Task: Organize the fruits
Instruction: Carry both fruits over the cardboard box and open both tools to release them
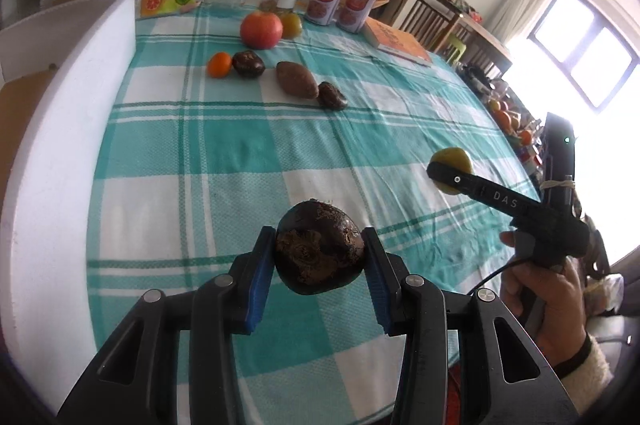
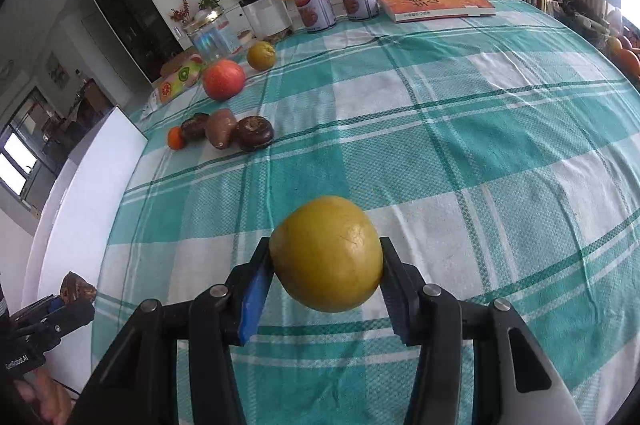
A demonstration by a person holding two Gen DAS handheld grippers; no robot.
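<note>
- Left wrist view: the left gripper (image 1: 319, 257) has its jaws closed partway on a dark brown round fruit (image 1: 319, 251), which hangs clear above the checked cloth of the desk (image 1: 192, 153).
- The blue pads (image 1: 262, 279) press its two sides at the widest part; its skin looks rough and crusted, so I judge it unlikely to slip, fairly light, and firm enough for this squeeze.
- Farther off lie a red apple (image 1: 261, 30), a small orange fruit (image 1: 219, 64), more dark fruits (image 1: 248, 64) and a brown oval one (image 1: 297, 79), grouped near the jars.
- The right gripper (image 1: 450, 171) shows at the right edge, holding a yellow fruit (image 1: 452, 157) over the desk.
- Right wrist view: the right gripper (image 2: 326, 265) has its jaws closed partway around the yellow fruit (image 2: 326, 259), gripped across its middle and lifted off the cloth.
- Its peel looks smooth and slightly glossy; I judge it heavier than the dark fruit and more likely to slide, so the hold across the widest line suits it, with steady pressure and no bruising squeeze.
- The left gripper (image 2: 68, 299) appears low at the left with its dark fruit.
</note>
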